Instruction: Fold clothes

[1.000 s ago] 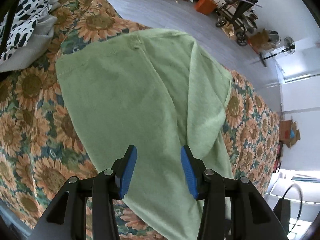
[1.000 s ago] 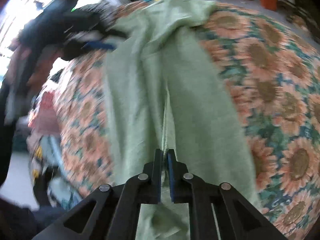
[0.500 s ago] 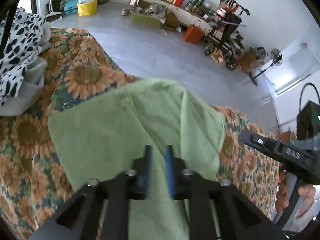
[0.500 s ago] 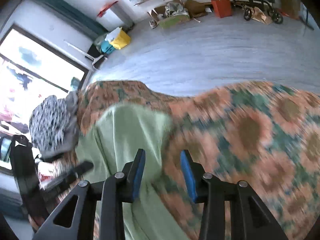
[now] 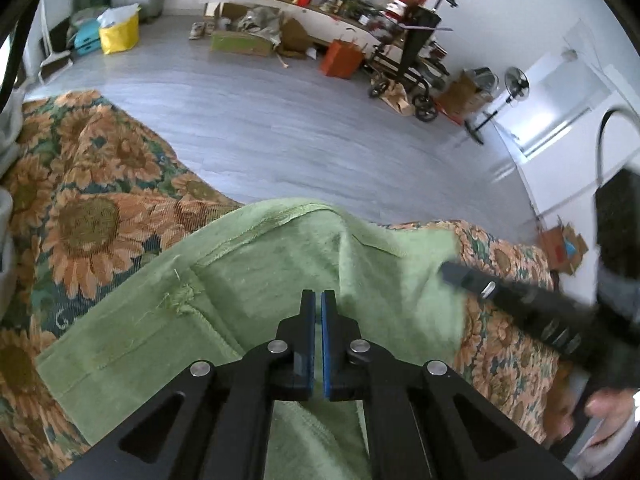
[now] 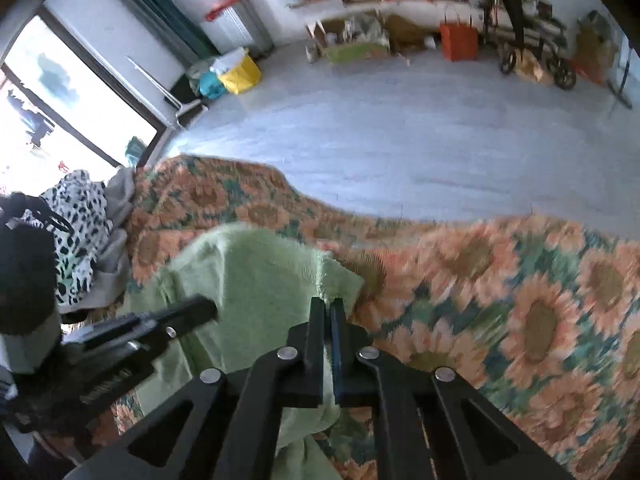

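A light green garment (image 5: 260,280) lies spread on a sunflower-patterned cover (image 5: 88,220), its seamed far edge near the cover's edge. My left gripper (image 5: 318,296) is shut, its blue pads pinching a raised fold near the middle of that far edge. In the right wrist view the green garment (image 6: 256,272) shows a frayed right corner, and my right gripper (image 6: 326,304) is shut on it. Each gripper shows in the other's view: the right gripper (image 5: 448,270) over the cloth's right side, the left gripper (image 6: 208,308) over its left part.
The sunflower cover (image 6: 520,300) ends just past the garment, with grey floor (image 5: 320,128) beyond. A black-and-white spotted clothes pile (image 6: 80,216) lies at the left. A hand (image 5: 608,404) holds the right gripper's handle. An orange bag (image 5: 344,58), boxes and a wheeled frame line the far wall.
The left jaws closed on the cloth and moved toward its far edge. The right jaws let go, swung along the garment to its far right corner, opened and closed there.
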Demonstrator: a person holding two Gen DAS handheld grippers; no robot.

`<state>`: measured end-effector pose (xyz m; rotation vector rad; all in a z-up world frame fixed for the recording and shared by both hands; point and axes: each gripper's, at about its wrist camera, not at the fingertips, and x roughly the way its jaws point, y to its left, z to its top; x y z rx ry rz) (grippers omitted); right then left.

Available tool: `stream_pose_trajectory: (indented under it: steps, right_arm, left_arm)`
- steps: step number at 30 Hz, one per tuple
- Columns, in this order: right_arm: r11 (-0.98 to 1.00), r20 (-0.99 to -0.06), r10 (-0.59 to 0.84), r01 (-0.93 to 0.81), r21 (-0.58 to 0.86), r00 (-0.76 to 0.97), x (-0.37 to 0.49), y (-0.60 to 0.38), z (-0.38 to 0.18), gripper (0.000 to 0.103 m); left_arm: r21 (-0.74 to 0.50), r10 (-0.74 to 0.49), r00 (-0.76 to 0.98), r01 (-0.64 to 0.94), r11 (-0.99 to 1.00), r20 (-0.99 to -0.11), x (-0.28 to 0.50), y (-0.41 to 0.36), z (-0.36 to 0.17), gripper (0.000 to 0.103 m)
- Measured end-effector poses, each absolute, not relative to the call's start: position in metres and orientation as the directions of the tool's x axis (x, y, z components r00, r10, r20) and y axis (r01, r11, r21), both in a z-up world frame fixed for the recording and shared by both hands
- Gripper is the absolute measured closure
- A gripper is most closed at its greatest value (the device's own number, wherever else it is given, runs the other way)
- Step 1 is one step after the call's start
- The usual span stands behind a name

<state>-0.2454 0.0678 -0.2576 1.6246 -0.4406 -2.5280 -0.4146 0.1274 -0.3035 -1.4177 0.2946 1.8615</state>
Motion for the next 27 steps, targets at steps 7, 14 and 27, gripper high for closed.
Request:
stream_pose_trajectory:
  steps: [7, 14, 27]
  right_arm:
    - [-0.936, -0.802, -0.242, -0.085, 0.341, -0.545, -0.256, 0.090, -0.201, 0.099]
    - [-0.927, -0.794, -0.294, -0.044, 0.373, -0.533, -0.260, 0.071, -0.191, 0.099]
    - [-0.863, -0.750, -0.467, 0.056, 0.502, -0.469, -0.273, -0.001, -0.199, 0.099]
  left_arm:
    - [-0.309, 0.453, -0.047, -0.668, -0.677, -0.890, -0.422, 0.146, -0.309, 0.101]
    - [-0.334, 0.467, -0.077, -0.598, -0.729, -0.881, -0.455, 0.168, -0.318, 0.101]
    - [-0.504, 0.579, -0.102, -0.389, -0.772, -0.809, -0.513, 0.076, -0.288, 0.081]
